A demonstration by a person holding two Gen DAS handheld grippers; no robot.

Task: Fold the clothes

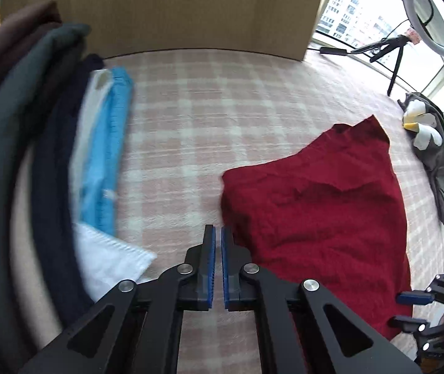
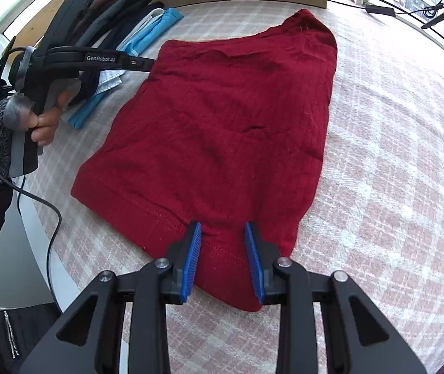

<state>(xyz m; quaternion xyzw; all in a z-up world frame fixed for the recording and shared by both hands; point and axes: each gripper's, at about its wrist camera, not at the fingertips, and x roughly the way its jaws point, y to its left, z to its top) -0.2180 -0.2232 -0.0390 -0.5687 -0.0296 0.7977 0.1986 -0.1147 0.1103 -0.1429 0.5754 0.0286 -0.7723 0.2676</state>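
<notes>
Dark red knitted garment point(image 2: 222, 137): laid partly folded on the pink checked bed cover point(image 2: 377, 162). Right gripper point(image 2: 223, 233), fingers released, is positioned over the near hem; left gripper point(image 1: 217, 233), nearly clenched, empty. Both near corners are best gripped evenly.

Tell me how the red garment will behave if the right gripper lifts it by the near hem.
The red garment looks like soft knit lying creased and flat, so it will probably drape and sag, not hold shape. It seems folded in layers, so a one-point lift by the right gripper may let them slide apart. The plaid cover looks fuzzy, likely dragging slightly.
</notes>
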